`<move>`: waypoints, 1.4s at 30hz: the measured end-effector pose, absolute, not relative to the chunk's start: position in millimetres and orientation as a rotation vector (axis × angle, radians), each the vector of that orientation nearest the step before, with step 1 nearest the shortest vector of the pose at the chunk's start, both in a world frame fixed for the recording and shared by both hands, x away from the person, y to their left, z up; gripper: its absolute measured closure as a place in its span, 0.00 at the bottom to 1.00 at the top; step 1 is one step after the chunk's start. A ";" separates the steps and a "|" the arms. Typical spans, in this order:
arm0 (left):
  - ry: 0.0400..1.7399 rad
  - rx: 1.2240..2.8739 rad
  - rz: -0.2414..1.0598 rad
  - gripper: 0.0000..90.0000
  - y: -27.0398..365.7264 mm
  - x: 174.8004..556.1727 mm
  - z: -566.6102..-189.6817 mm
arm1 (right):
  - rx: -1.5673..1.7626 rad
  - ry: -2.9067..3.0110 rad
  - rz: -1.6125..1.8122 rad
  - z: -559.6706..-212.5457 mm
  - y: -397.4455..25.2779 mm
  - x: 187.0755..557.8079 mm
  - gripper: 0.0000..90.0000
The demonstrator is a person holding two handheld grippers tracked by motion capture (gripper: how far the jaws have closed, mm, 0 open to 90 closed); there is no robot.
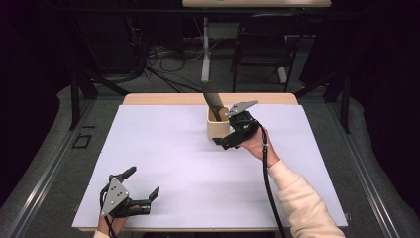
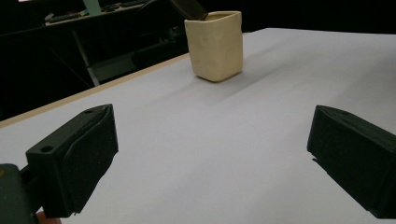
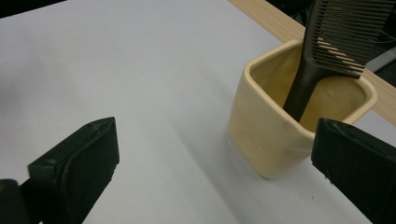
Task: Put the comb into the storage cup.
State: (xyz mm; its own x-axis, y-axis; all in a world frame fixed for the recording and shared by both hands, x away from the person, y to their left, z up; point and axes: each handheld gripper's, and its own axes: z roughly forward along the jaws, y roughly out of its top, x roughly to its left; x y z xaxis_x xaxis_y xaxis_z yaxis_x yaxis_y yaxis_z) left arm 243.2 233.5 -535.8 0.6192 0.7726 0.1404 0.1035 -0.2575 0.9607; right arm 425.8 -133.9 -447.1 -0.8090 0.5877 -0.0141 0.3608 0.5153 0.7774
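Observation:
A cream square cup [image 1: 217,127] [image 2: 215,44] [image 3: 285,121] stands upright near the far middle of the white mat [image 1: 188,163]. A dark comb [image 1: 212,97] [image 3: 334,42] [image 2: 189,8] leans in it, handle down, teeth end sticking up past the rim. My right gripper [image 1: 229,140] [image 3: 210,163] hovers open just to the right of the cup, jaws wide apart, one jaw next to the cup's wall, nothing held. My left gripper [image 1: 142,183] [image 2: 210,158] rests open near the mat's front left corner, far from the cup, with nothing between its jaws.
The mat covers a wooden table [image 1: 163,99] whose bare edge shows at the far side. Beyond it stand a black chair [image 1: 262,44], a white desk leg [image 1: 205,49] and loose cables [image 1: 163,59] on the floor.

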 end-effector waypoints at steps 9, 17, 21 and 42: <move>0.719 1.738 0.753 0.02 233.2 243.4 -535.9 | 0.786 2.493 1.179 -453.5 -141.3 412.7 0.00; 0.718 1.738 0.751 0.02 233.3 243.4 -535.9 | 0.787 2.506 1.170 -460.7 -146.6 405.9 0.00; 0.718 1.739 0.748 0.02 233.2 243.6 -536.1 | 0.799 2.508 1.158 -466.0 -151.0 402.3 0.00; 0.717 1.739 0.750 0.02 233.2 243.5 -535.9 | 0.803 2.535 1.115 -488.1 -165.8 377.5 0.00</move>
